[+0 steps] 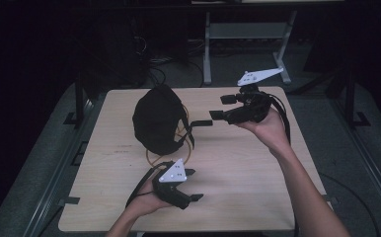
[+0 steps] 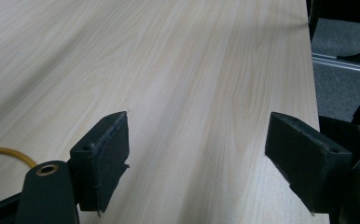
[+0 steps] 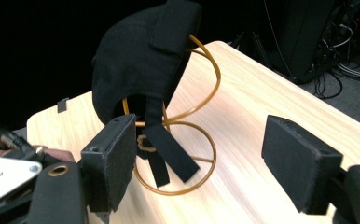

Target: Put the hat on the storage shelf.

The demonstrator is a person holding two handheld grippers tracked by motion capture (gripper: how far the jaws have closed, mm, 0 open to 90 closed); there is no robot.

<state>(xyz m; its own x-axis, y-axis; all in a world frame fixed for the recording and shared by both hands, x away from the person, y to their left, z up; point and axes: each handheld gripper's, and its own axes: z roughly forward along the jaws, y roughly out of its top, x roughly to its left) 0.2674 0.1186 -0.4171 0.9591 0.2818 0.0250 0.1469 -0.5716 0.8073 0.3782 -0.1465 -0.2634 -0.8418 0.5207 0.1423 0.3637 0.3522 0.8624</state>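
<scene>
A black cap [image 1: 156, 118] sits on a gold wire stand [image 1: 151, 158] left of the middle of the wooden table [image 1: 247, 182]. In the right gripper view the cap [image 3: 136, 60] tops the stand's wire loops [image 3: 205, 100], and its black straps [image 3: 162, 149] hang down. My right gripper [image 1: 222, 107] is held above the table's far right, pointing at the cap with jaws open and nothing between them [image 3: 206, 163]. My left gripper [image 1: 194, 185] hovers near the front edge just below the stand. It is open and faces bare tabletop [image 2: 204, 156].
A strap end [image 1: 202, 123] sticks out from the cap toward the right gripper. A bit of gold wire [image 2: 5, 151] shows at the left. Beyond the table stand a metal frame [image 1: 247, 34] and cables [image 1: 154, 69] on the dark floor. The table's right edge [image 2: 314, 93] drops to grey floor.
</scene>
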